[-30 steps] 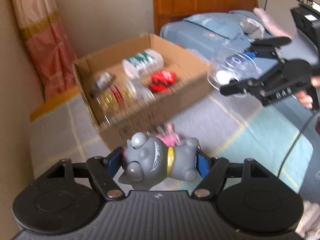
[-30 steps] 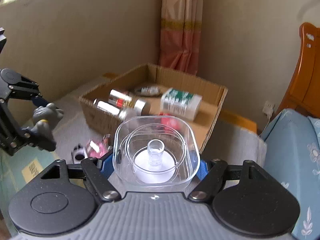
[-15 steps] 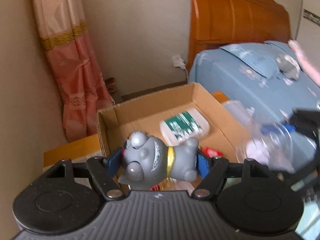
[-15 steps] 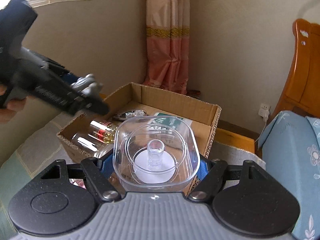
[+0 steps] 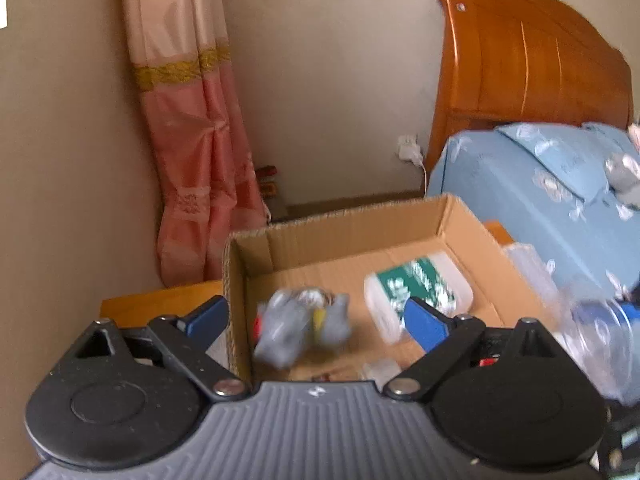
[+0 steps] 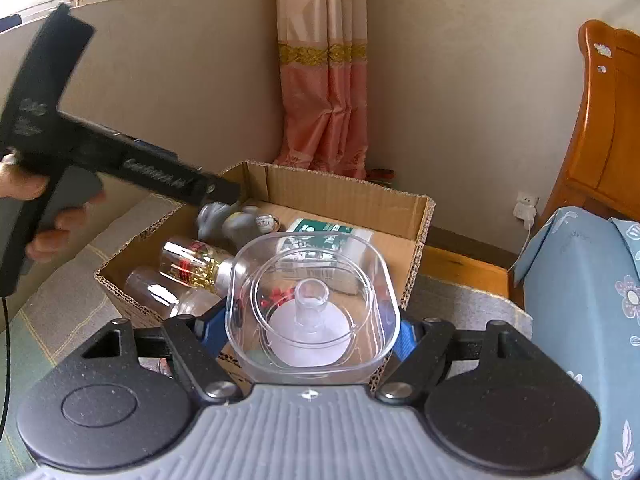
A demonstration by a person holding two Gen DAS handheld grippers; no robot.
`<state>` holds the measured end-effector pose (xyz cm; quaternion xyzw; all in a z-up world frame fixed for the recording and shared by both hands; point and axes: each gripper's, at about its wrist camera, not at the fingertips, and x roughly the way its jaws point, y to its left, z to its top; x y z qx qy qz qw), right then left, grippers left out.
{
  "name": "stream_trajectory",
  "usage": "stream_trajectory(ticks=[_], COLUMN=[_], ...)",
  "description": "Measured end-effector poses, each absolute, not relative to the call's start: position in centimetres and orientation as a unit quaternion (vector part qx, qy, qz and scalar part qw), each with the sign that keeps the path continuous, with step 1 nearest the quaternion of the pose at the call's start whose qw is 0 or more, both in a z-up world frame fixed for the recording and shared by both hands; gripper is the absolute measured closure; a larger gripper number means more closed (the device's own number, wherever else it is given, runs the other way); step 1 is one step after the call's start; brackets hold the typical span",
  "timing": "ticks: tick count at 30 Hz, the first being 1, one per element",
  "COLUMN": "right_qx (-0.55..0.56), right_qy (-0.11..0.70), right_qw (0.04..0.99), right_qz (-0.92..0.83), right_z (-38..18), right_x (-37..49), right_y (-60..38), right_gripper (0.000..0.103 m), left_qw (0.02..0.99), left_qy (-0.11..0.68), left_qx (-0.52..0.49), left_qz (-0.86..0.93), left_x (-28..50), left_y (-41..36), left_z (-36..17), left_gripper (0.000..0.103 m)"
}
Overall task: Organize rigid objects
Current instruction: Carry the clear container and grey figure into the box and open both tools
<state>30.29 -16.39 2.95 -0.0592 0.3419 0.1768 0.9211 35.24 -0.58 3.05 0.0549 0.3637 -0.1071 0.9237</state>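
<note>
An open cardboard box (image 5: 344, 224) (image 6: 348, 190) stands ahead. My left gripper (image 5: 316, 318) is open above the box. The grey toy figure (image 5: 300, 326) is blurred between and below its fingers, free of them, inside the box; it also shows in the right wrist view (image 6: 228, 222) under the left gripper's body (image 6: 132, 164). My right gripper (image 6: 310, 330) is shut on a clear plastic container (image 6: 312, 300), held just in front of the box's near wall. The container shows blurred in the left wrist view (image 5: 584, 324).
The box holds a white and green bottle (image 5: 420, 286) (image 6: 326, 238), two glass bottles (image 6: 192, 268) and a small red item (image 6: 276, 294). A blue bed (image 5: 540, 184) with a wooden headboard (image 5: 528, 56) lies right. A pink curtain (image 6: 324, 80) hangs in the corner.
My left gripper has opened over the box and the grey toy has dropped out of it into the box. My right gripper has carried the clear container closer to the box.
</note>
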Motion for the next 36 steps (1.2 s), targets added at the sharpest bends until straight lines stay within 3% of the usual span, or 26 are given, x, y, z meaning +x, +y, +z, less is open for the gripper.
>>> stream_trajectory(ticks=[18,19,21,36], right_qx=[-0.028,-0.029,-0.034,-0.050], right_qy=[0.375,0.375,0.370,0.360], right_qw=[0.916,0.917,0.919,0.925], right_qz=[0.136,0.134,0.128,0.113], right_z=[2.7,2.7,2.8,4.8], right_x=[35.1,35.1,34.8,30.2], right_y=[-16.6,-16.6,-16.4,-15.4], right_gripper=[0.021,0.019,0.000,0.000], left_qw=[0.900,0.900,0.901,0.900], left_qy=[0.401,0.399,0.399,0.401], left_qx=[0.118,0.116,0.111,0.111], left_qz=[-0.126,-0.128,-0.129,-0.129], left_x=[25.9,25.7,25.4,23.4], left_y=[1.4,1.5,1.7,1.5], left_z=[3.7,3.7,3.8,3.7], left_gripper=[0.006,0.006,0.006,0.006])
